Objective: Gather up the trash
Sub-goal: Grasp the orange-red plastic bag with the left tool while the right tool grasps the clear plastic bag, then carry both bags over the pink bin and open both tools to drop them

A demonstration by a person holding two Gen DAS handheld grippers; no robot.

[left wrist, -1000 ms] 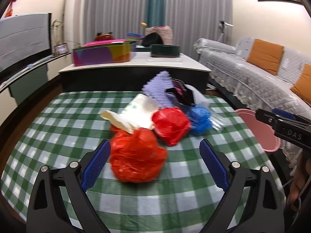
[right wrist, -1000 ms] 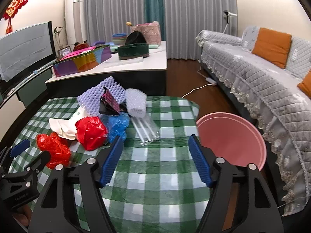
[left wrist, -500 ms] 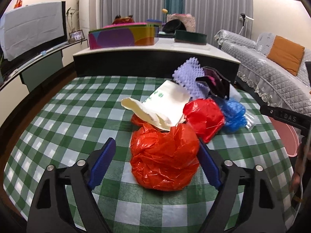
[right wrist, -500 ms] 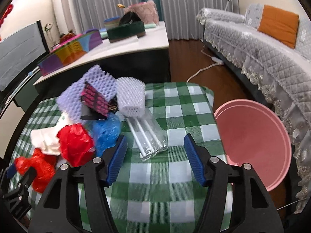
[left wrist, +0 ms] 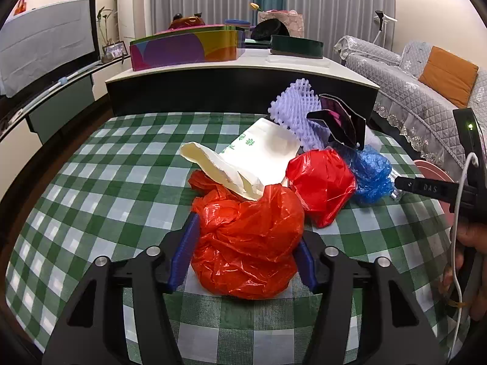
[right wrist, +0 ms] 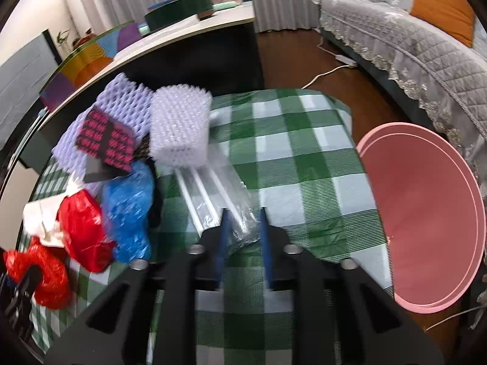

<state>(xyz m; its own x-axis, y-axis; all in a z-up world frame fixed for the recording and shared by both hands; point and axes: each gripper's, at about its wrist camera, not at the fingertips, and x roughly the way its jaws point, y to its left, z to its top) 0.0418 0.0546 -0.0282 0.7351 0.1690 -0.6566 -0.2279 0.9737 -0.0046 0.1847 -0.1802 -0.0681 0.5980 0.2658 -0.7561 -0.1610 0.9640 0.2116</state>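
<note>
Checked tablecloth [left wrist: 100, 182] holds the whole trash pile; pink bin [right wrist: 426, 228] looks empty. Left gripper [left wrist: 246, 249] squeezes orange bag [left wrist: 246, 243]; right gripper [right wrist: 243, 237], just closing, pinches clear wrapper [right wrist: 240, 213].

Bare checked cloth [right wrist: 304, 158] beside trash pile [right wrist: 127, 164]

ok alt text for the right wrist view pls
The right tool pinches the near end of a clear plastic sleeve of white rods on a green checked tablecloth. Red and blue bags and foam netting lie left; a pink bin stands right.
</note>
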